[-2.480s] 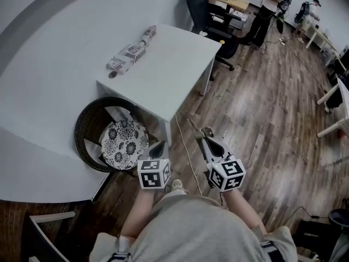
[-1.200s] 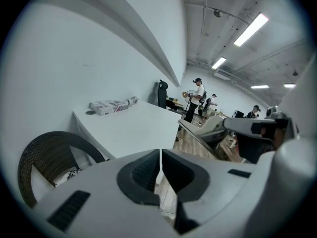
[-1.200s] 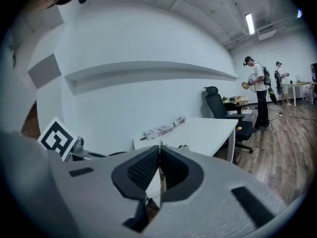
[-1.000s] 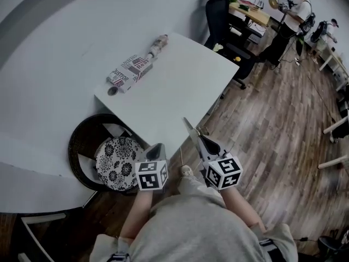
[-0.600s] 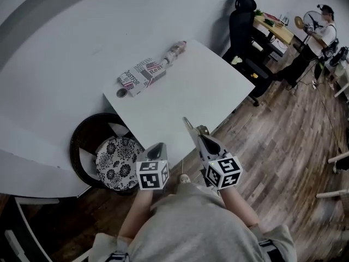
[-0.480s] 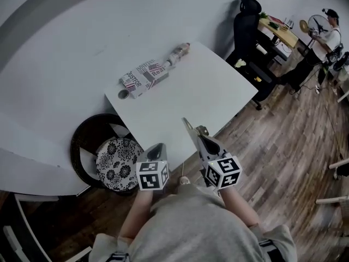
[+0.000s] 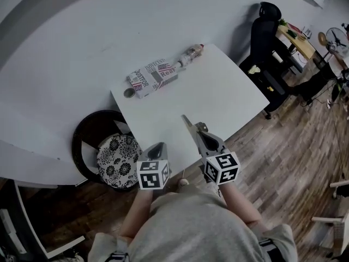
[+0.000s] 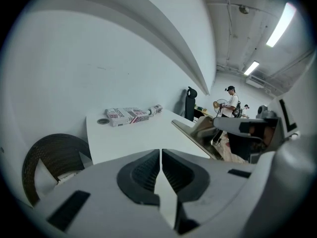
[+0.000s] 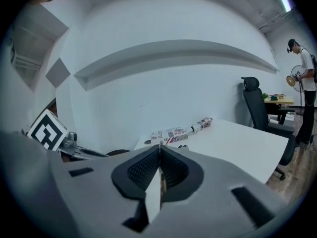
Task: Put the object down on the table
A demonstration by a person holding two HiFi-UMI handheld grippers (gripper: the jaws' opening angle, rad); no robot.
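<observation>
One white counter lies straight ahead of you, and nothing on it is in your grip. Its printed box, likely the task's object, rests at the far edge by the wall, long axis along that wall, in line with a bottle. Both jaw pairs are pressed together with nothing visible between them. Your right hand-held gripper reaches over the counter and is nearer, while your left hand-held gripper is at the near edge.

A box and a bottle lie end to end along the worktop's far edge. Left of the worktop stands a basket, apparently holding a plate.
</observation>
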